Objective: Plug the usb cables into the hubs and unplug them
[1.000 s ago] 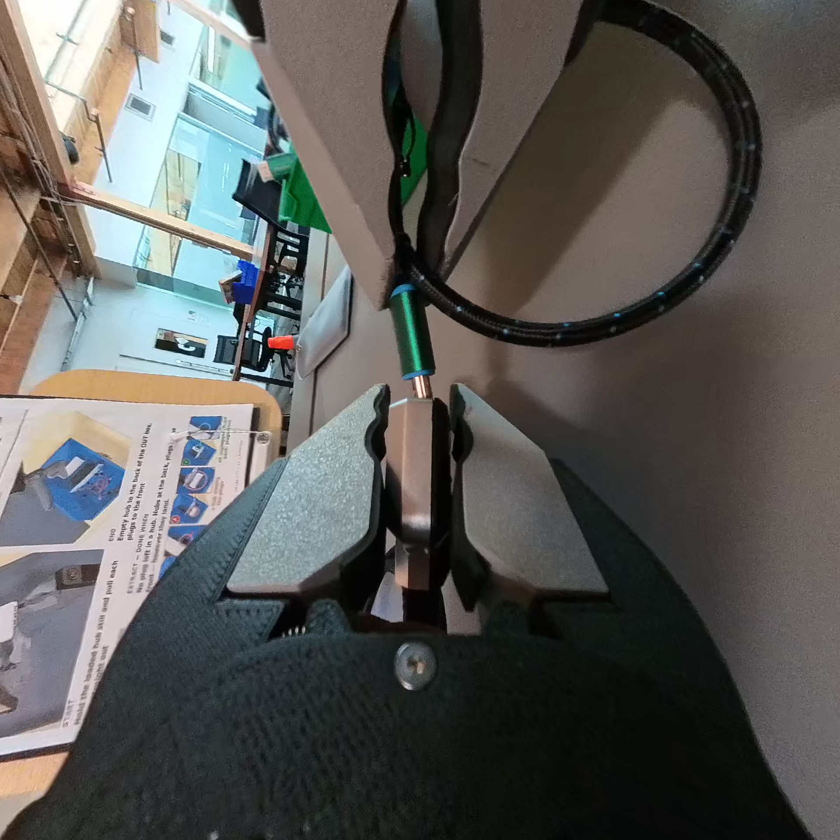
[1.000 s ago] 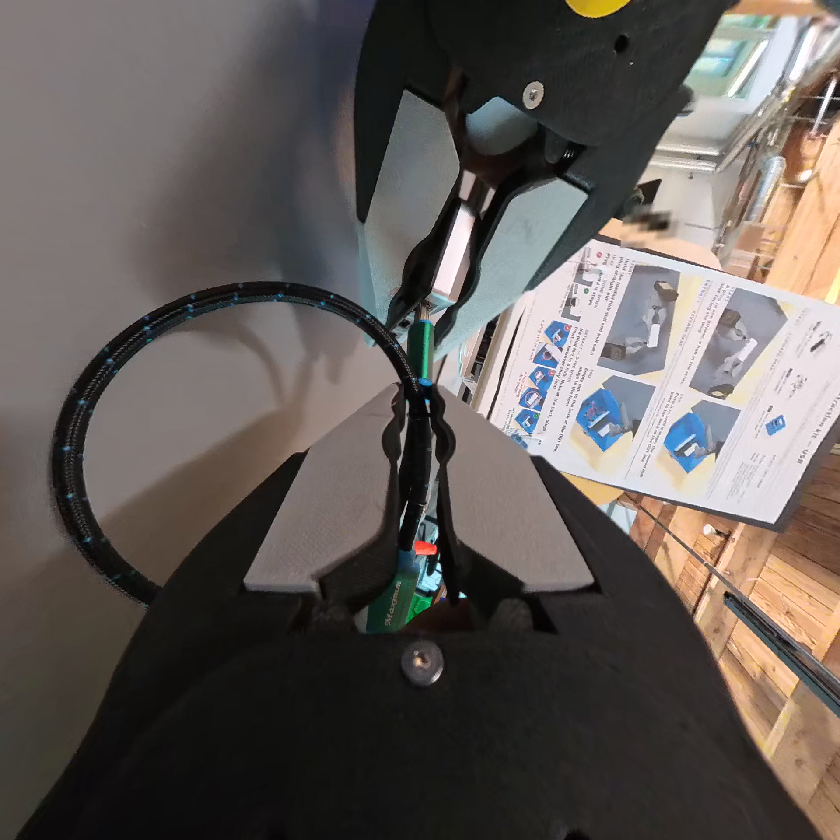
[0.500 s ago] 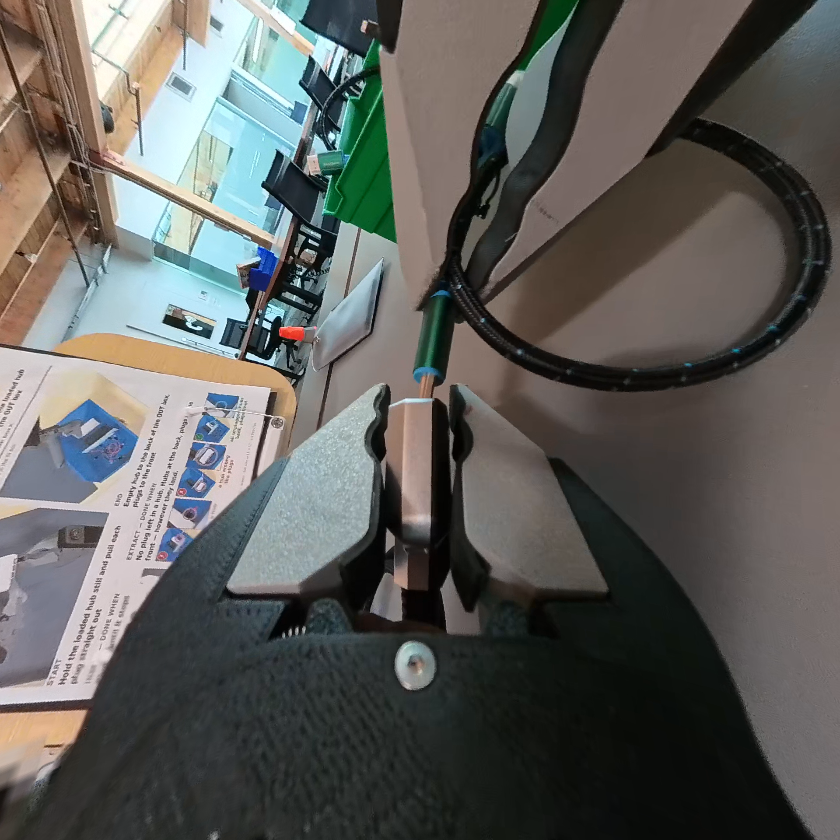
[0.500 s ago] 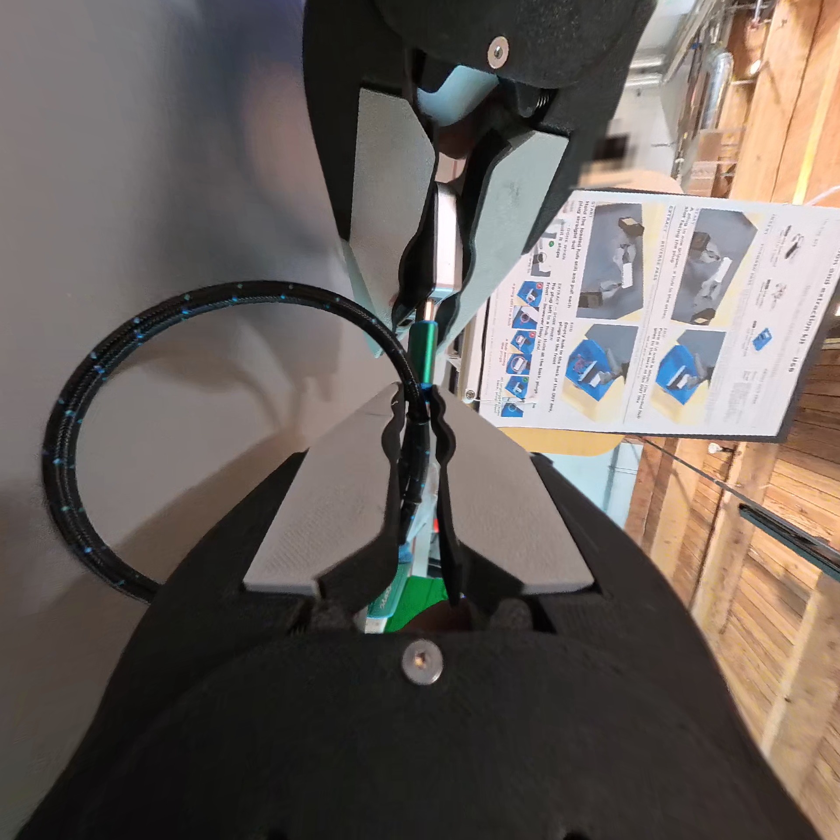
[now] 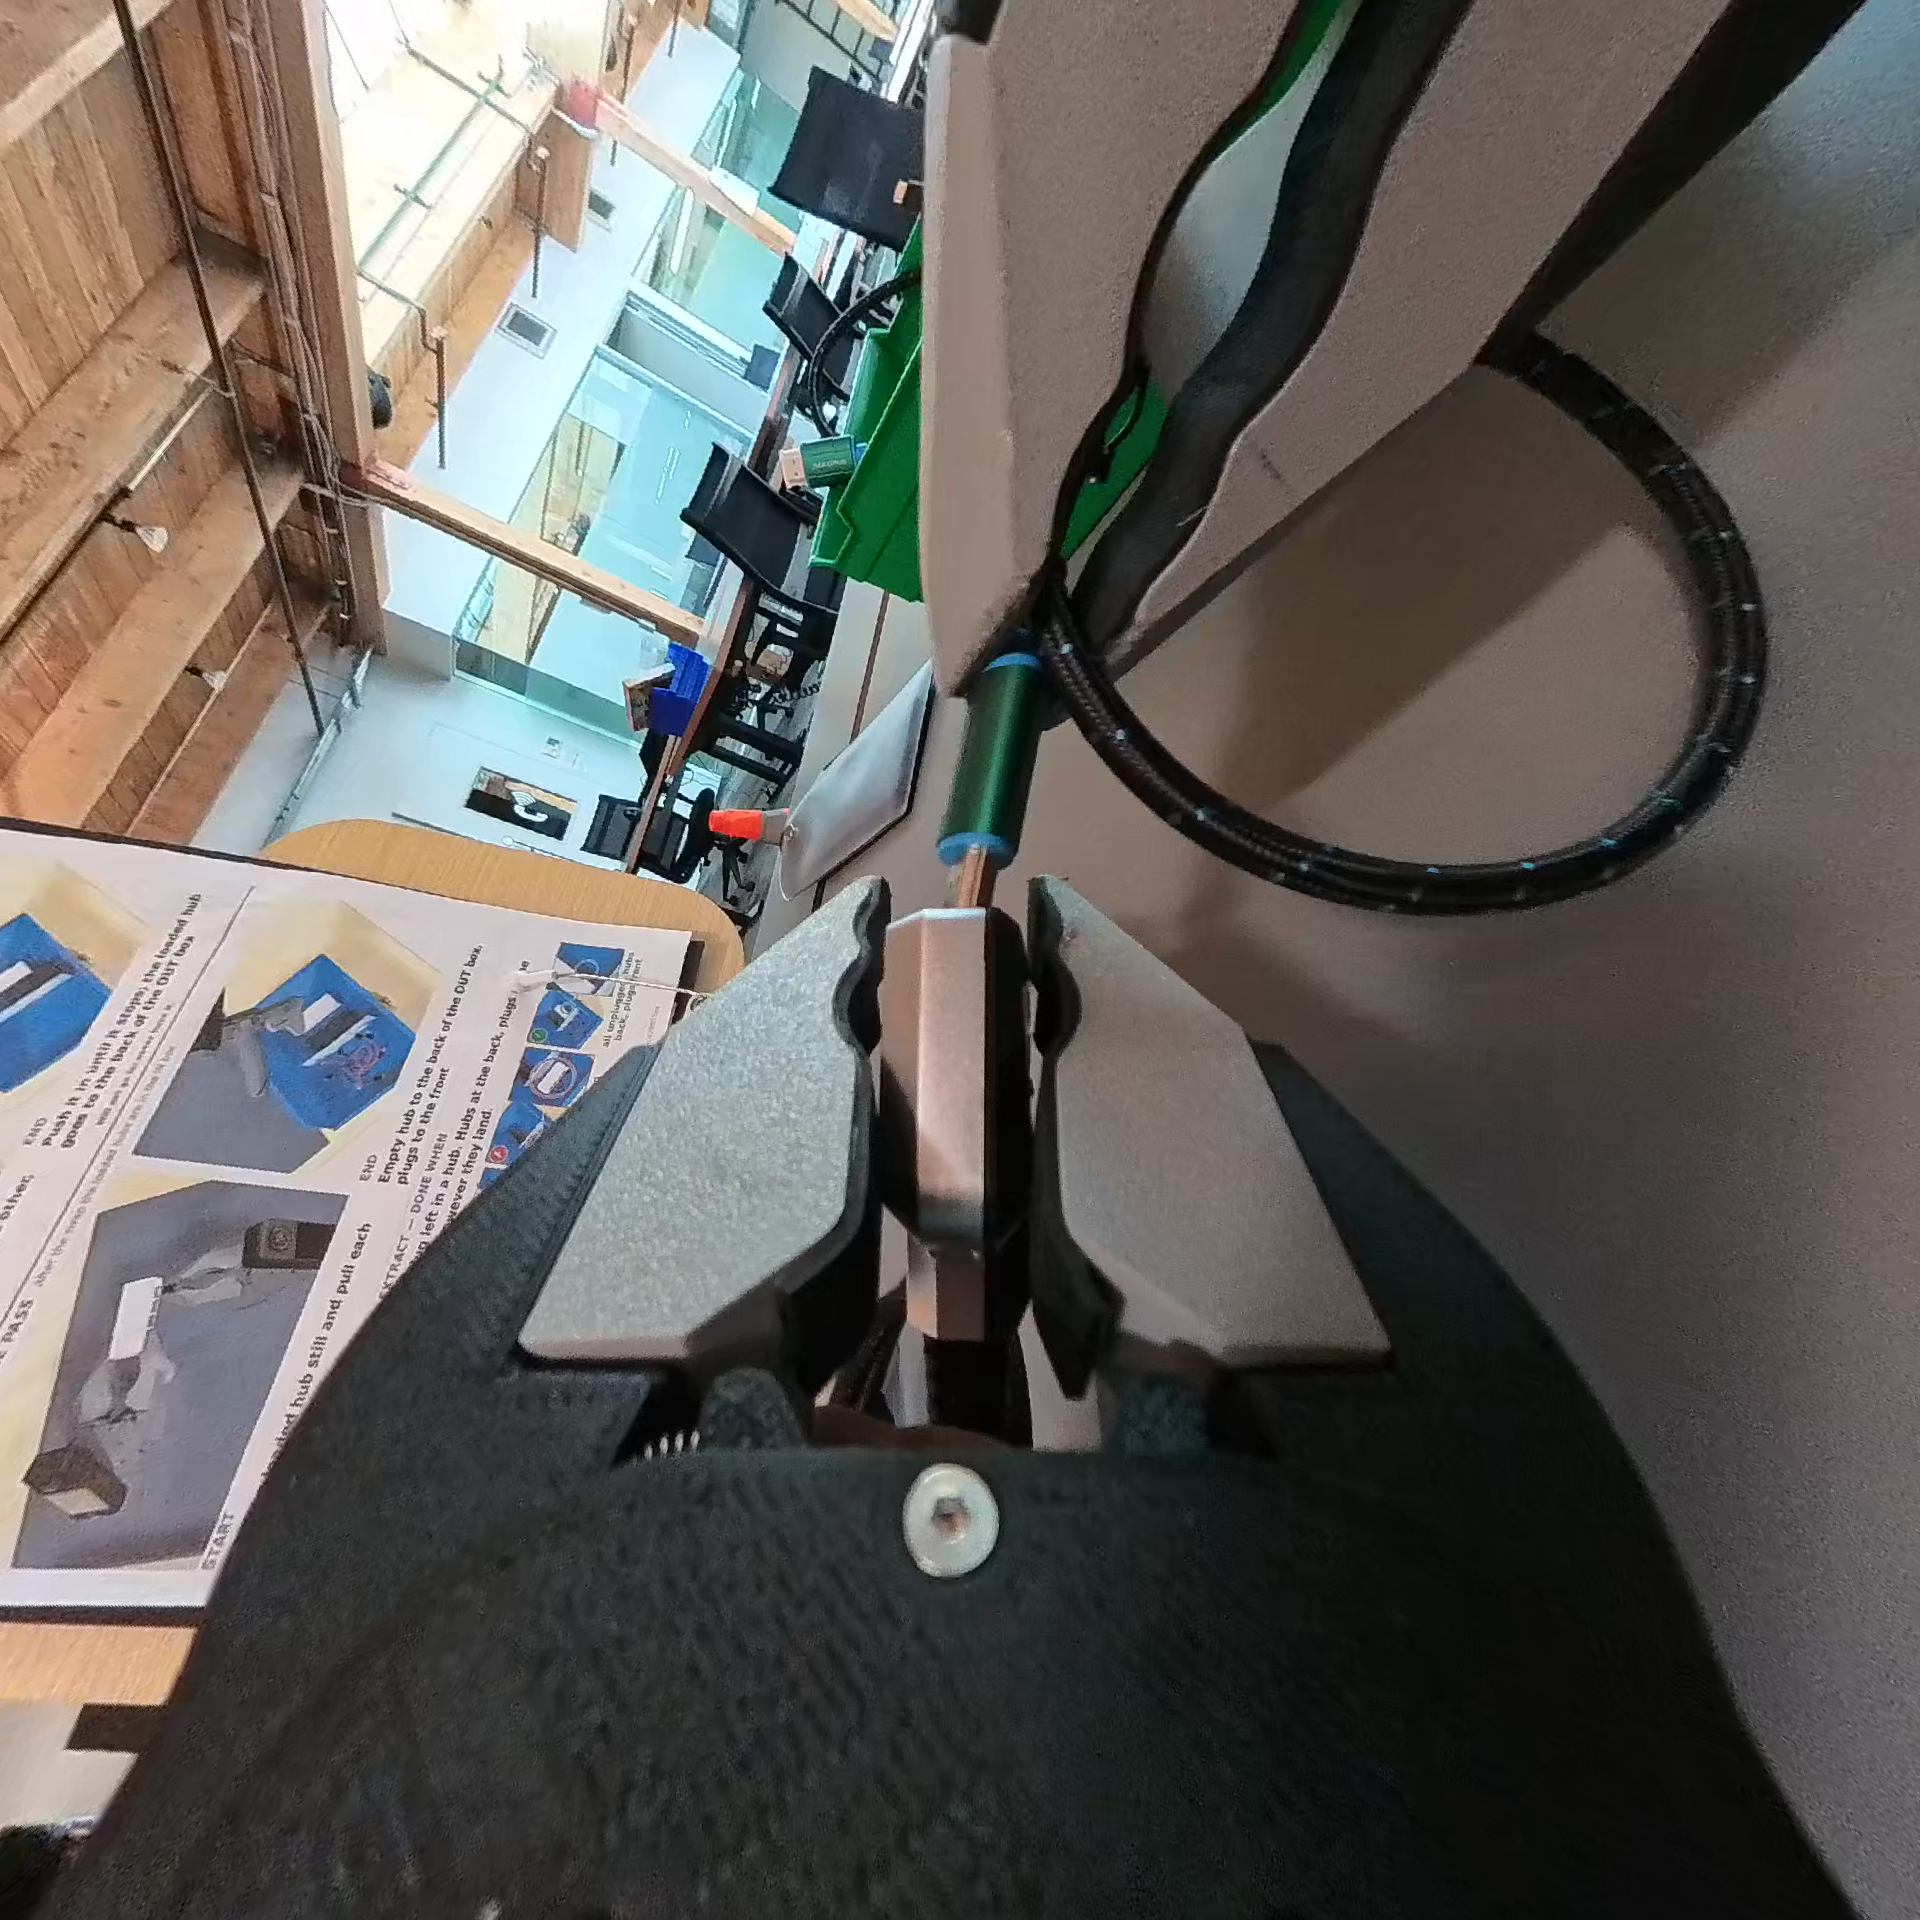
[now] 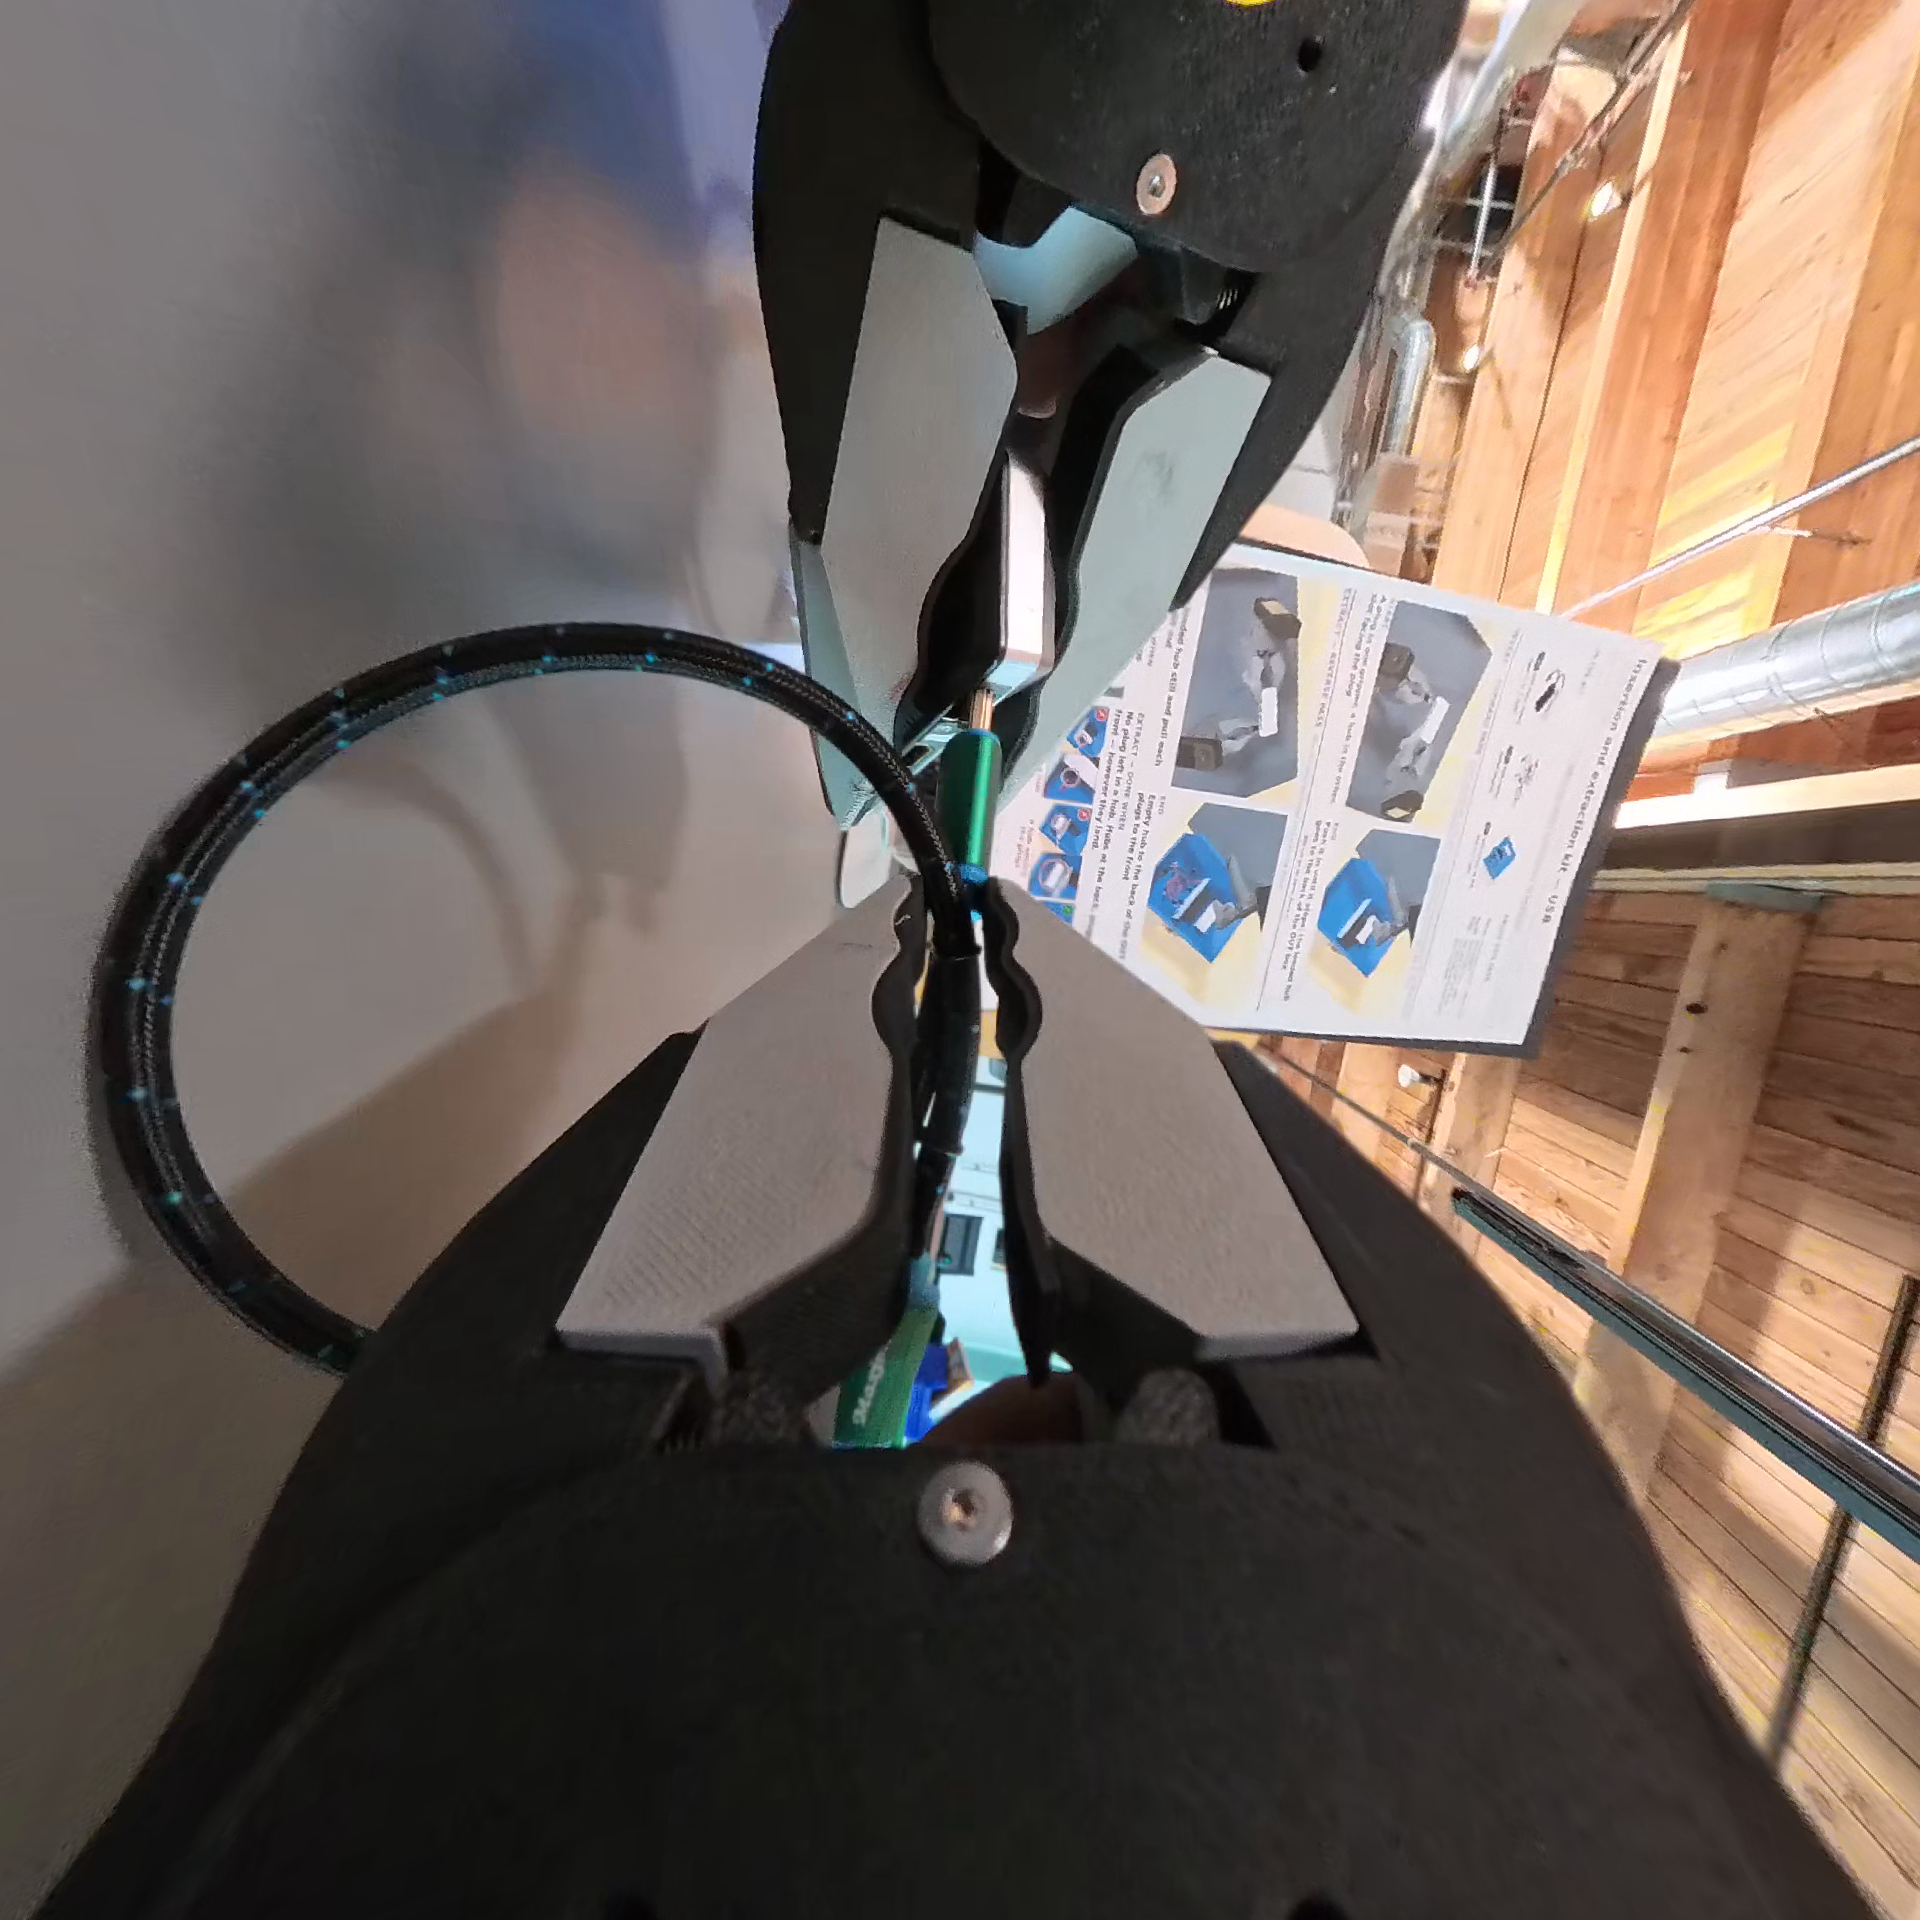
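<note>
While its metal tip sits in the silver hub (image 5: 940, 1081), the green plug (image 5: 987, 753) is clamped at its cable end by the right gripper (image 6: 961, 914). Left gripper (image 5: 956, 904) clamps the hub. Black braided cable (image 6: 166, 935) loops over the grey desk (image 5: 1558, 1143); an instruction sheet (image 6: 1351, 831) stands beyond.

Green plug (image 5: 987, 753); black blue-flecked cable (image 5: 1621, 842)

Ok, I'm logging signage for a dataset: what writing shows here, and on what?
Instruction sheet, white with photo panels, on the wooden board: printed text, which I won't quote.
Green strap between the jaws in the right wrist view: white lettering, not quoted.
Distant green item: too small to read.
</note>
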